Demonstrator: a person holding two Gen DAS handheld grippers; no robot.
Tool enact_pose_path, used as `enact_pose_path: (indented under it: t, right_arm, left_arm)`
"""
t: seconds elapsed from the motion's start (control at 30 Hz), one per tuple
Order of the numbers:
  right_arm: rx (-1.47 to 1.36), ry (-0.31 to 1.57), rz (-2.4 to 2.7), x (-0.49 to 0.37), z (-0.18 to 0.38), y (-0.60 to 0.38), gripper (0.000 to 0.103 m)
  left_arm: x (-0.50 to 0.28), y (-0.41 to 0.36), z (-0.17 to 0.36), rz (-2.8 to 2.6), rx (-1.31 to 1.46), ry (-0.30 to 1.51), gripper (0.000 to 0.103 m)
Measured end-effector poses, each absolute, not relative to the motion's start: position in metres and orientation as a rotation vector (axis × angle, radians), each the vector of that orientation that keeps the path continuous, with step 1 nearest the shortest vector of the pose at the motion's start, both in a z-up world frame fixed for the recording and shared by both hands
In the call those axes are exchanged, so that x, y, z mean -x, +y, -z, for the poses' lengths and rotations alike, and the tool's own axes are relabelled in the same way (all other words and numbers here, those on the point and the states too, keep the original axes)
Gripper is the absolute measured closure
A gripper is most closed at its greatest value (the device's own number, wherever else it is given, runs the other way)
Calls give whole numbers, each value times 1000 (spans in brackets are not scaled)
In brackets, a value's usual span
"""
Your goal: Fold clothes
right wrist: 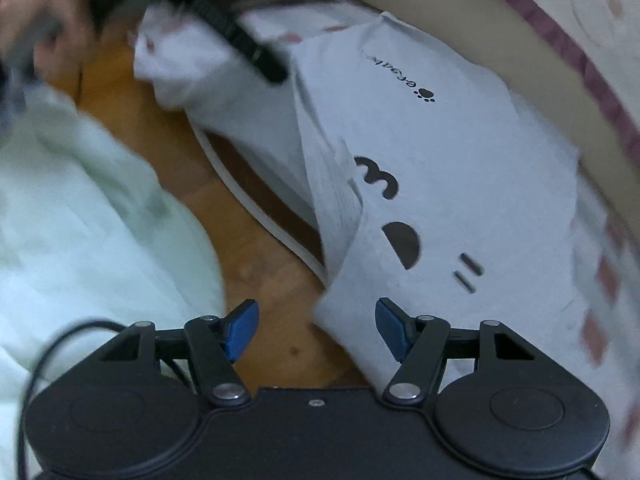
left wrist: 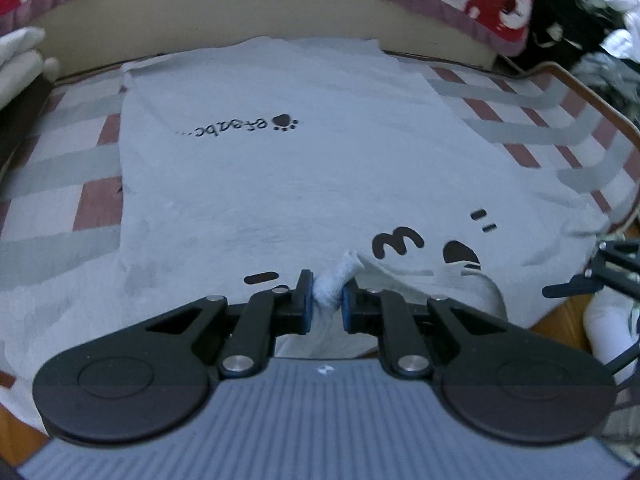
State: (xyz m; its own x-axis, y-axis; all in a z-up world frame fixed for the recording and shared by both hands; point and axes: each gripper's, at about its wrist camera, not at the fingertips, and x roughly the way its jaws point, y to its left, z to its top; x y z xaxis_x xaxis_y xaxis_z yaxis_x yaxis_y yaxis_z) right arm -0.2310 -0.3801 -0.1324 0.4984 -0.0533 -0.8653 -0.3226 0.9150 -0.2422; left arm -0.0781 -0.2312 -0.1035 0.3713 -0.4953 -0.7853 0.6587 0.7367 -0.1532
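Striped bedsheet (left wrist: 60, 168), wooden floor (right wrist: 168, 128)

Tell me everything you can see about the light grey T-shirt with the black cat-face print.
The T-shirt is pale grey, soft knit by its look, with a black cartoon face and small lettering beside a paw mark. It lies mostly flat on a striped cover, its near edge reaching the bed's edge. The left gripper is shut on a bunched fold of that edge. The right gripper is open, with a corner of the shirt between its fingers.
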Motion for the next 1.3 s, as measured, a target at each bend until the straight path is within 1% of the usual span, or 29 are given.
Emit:
enact_pose_path:
  t: [0.1, 0.17, 0.2, 0.23, 0.27, 0.3, 0.33, 0.4, 0.53, 0.63, 0.7, 0.8, 0.97, 1.07, 1.17, 1.3]
  right_arm:
    - [570, 1116, -26, 225, 154, -376, 34]
    - [633, 1172, 58, 220, 168, -379, 45]
    - [644, 1179, 80, 220, 173, -383, 58]
    - [621, 1167, 84, 220, 173, -388, 69]
    - [571, 1149, 79, 222, 170, -394, 73]
    - [522, 1131, 73, 223, 168, -400, 96]
    - [476, 1107, 80, 224, 164, -406, 103]
    - [424, 1059, 98, 229, 154, -413, 103]
    - [444, 994, 145, 240, 141, -421, 103]
    - [449, 952, 199, 237, 126, -430, 103]
    - [401, 923, 239, 227, 107, -440, 103]
    - [270, 918, 270, 205, 77, -459, 103]
    - [180, 922, 331, 180, 45, -475, 103]
    - [160, 907, 363, 173, 39, -472, 103]
    - [196, 919, 359, 167, 41, -458, 103]
    - [250, 927, 337, 158, 55, -453, 103]
  left_arm:
    - [77, -232, 100, 727, -197, 909, 89]
    - [76, -231, 96, 711, -205, 883, 89]
    - [75, -229, 95, 704, -211, 873, 89]
    - [74, -229, 95, 700, -213, 870, 89]
    - [73, -228, 95, 696, -214, 869, 89]
    - [72, -228, 96, 692, -214, 868, 89]
    - [71, -228, 97, 687, -215, 874, 89]
    - [73, -230, 100, 682, -234, 873, 89]
    - [72, -230, 98, 690, -230, 874, 89]
    - [71, -228, 87, 697, -203, 855, 89]
    - [73, -231, 77, 677, -237, 855, 89]
    - [74, -236, 66, 645, -291, 847, 89]
    - [64, -228, 61, 656, -173, 828, 89]
    - [62, -224, 57, 647, -155, 806, 89]
    - [61, -224, 57, 637, -178, 789, 89]
    - [48, -223, 77, 653, -154, 836, 89]
